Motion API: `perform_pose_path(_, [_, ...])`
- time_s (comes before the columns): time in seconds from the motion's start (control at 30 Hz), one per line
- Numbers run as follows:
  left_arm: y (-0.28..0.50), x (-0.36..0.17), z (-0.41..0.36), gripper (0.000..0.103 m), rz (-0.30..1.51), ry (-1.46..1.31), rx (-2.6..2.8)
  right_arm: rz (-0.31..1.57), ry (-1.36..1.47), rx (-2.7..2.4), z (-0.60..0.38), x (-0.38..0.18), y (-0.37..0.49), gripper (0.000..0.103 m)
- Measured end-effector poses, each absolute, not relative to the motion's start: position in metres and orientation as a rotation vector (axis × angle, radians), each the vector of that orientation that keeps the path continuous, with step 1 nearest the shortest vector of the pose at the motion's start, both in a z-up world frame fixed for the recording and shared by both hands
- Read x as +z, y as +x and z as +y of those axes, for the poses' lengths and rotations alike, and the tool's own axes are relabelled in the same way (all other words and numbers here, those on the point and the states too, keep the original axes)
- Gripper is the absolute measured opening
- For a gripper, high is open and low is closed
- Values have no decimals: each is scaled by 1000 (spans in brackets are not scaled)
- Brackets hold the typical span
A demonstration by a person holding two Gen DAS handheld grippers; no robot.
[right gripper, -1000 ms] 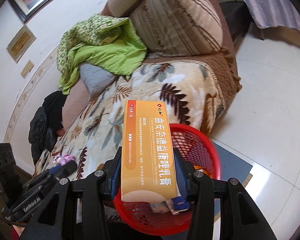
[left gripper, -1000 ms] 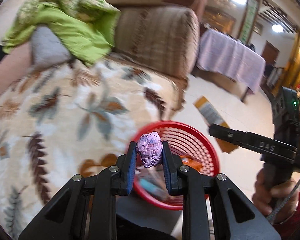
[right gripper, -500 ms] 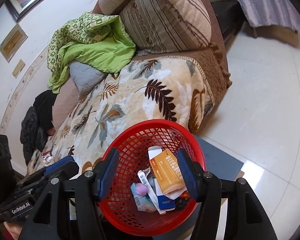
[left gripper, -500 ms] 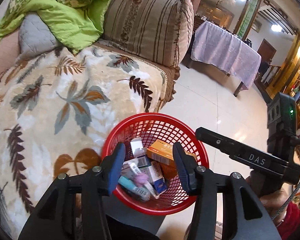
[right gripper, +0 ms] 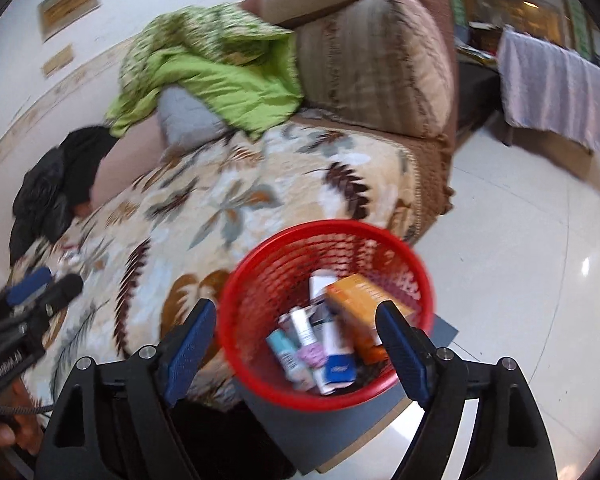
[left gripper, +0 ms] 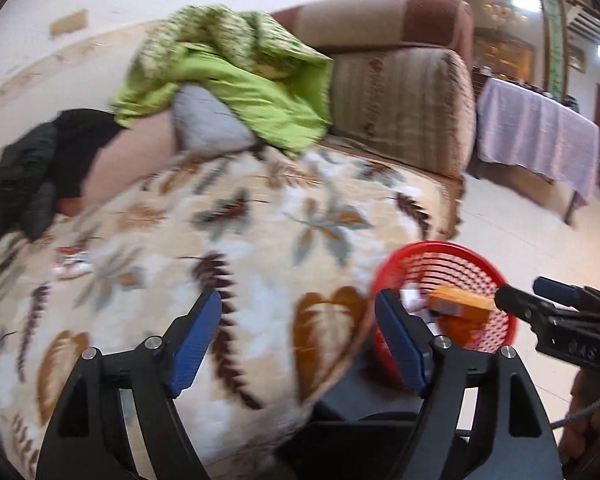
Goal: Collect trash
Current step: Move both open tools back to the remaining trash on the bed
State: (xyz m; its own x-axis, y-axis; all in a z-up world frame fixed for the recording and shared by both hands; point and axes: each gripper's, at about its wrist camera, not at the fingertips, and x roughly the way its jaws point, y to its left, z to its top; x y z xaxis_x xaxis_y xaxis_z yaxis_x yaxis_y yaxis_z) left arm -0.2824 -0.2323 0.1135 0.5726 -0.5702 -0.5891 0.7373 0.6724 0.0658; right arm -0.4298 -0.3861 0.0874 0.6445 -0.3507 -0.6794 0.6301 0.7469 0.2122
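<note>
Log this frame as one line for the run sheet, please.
left gripper: open, empty, over sofa blanket | right gripper: open, empty, above red basket | orange box: in basket | small wrapper: on blanket

Setting: home living room. Evidence: brown sofa (right gripper: 380,60) with a leaf-patterned blanket (left gripper: 239,240) over its seat; crumpled green quilt (right gripper: 215,72) and black clothing (left gripper: 39,168) heaped on it; framed pictures (right gripper: 69,6) on the wall; cloth-covered table (left gripper: 536,140); glossy tiled floor (right gripper: 520,260).
</note>
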Motion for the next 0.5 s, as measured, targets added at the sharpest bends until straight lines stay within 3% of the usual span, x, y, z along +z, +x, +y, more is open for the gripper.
perform_pose_path(0.5, [-269, 126, -167, 79, 476, 289, -648, 695, 350, -472, -324, 102, -387, 86])
